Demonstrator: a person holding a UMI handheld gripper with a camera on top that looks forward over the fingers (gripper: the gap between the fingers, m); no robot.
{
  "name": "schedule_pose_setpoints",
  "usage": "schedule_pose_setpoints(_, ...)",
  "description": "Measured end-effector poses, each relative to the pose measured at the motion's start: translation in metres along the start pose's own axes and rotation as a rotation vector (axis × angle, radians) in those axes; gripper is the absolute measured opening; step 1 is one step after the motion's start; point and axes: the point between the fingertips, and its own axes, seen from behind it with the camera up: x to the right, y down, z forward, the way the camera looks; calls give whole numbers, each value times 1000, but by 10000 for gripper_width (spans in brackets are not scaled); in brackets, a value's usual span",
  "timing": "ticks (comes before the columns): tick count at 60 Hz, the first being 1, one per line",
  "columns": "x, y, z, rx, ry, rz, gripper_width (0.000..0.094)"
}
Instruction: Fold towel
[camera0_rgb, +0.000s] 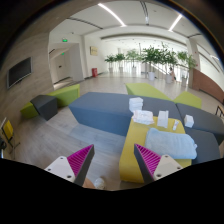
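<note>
Jaws (113, 162) stand open with nothing between them, their magenta pads (80, 160) facing each other across a wide gap. Ahead of the right finger runs a yellow worktop (140, 148), and on it lies a pale crumpled towel (172, 143), with small white items (150, 116) grouped farther along. Around the worktop sit blue-grey and green sofa blocks (100, 108) on a pale wooden floor (50, 140). Beyond them, potted plants (150, 58) line bright windows beneath ceiling strip lights (112, 14). Held high, the gripper looks slightly down over the room.

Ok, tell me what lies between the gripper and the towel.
Only bare yellow table, in the gripper view; the towel lies just beyond the open gripper, nothing between its fingers.
</note>
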Motion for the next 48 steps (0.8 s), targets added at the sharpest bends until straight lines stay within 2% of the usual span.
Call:
schedule_pose_setpoints(8, 28, 3, 21, -20, 47, 4, 827)
schedule_pose_setpoints(10, 48, 5, 48, -21, 63, 4, 822)
schedule_pose_setpoints(16, 89, 6, 82, -31, 152, -31, 799)
schedule_pose_setpoints(22, 153, 22, 152, -69, 230, -12, 744)
schedule_pose_setpoints(24, 151, 28, 155, -93, 250, 5, 723)
schedule_pose_setpoints(30, 185, 43, 204, -112, 247, 0, 660)
schedule_pose_setpoints(39, 211, 100, 232, -236, 303, -29, 490)
schedule_pose_setpoints(41, 212, 95, 238, -184, 295, -34, 461)
schedule_pose_setpoints(44, 209, 94, 234, -166, 293, -64, 431)
schedule_pose_setpoints(47, 204, 93, 234, -155, 275, -119, 316)
schedule_pose_setpoints(48, 205, 93, 235, -154, 275, -131, 319)
